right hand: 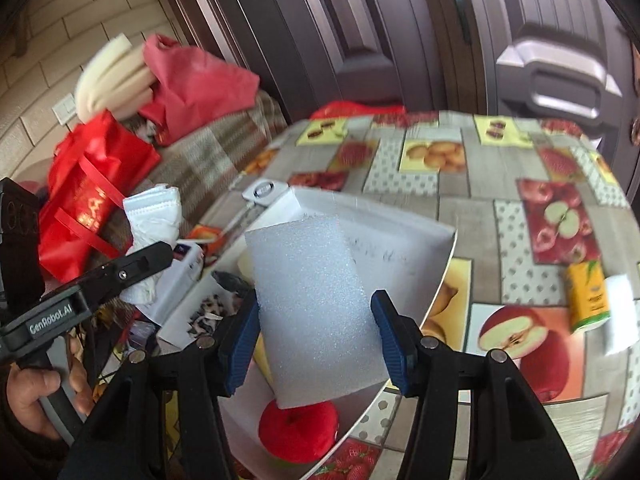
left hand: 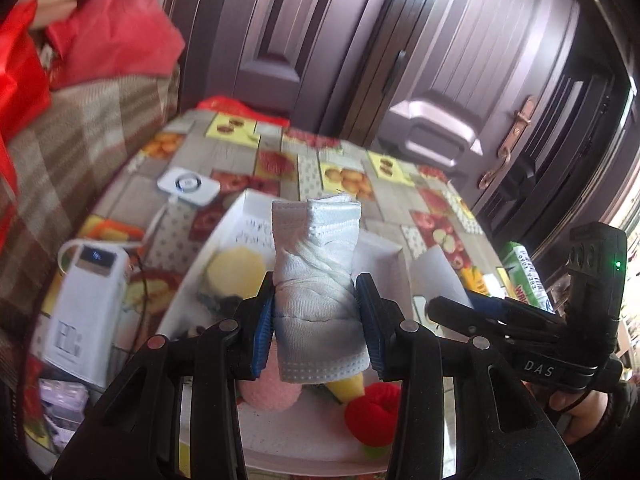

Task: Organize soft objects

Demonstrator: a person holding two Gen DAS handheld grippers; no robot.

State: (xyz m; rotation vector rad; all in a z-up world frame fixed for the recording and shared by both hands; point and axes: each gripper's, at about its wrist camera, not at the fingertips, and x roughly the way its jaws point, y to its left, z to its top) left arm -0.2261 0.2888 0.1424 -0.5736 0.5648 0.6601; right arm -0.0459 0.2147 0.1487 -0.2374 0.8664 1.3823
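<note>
My left gripper (left hand: 316,320) is shut on a rolled white face mask (left hand: 316,272), held upright above a white box (left hand: 384,248) on the table. In the box lie a yellow sponge (left hand: 236,268), a pink soft piece (left hand: 268,388) and a red scrunchie (left hand: 372,408). My right gripper (right hand: 316,340) is shut on a white foam block (right hand: 316,312), over the same white box (right hand: 420,240) and above the red scrunchie (right hand: 298,432). In the right wrist view the left gripper (right hand: 160,256) shows at the left with the mask (right hand: 154,216). The right gripper (left hand: 448,304) appears at the right of the left wrist view.
A fruit-patterned tablecloth (right hand: 500,184) covers the table. On it are a white power bank (left hand: 88,308), a white charging pad (left hand: 188,186), a yellow tissue pack (right hand: 588,296) and a green pack (left hand: 528,276). Red bags (right hand: 88,192) lie on a checked couch (left hand: 80,152). A dark door (left hand: 440,60) stands behind.
</note>
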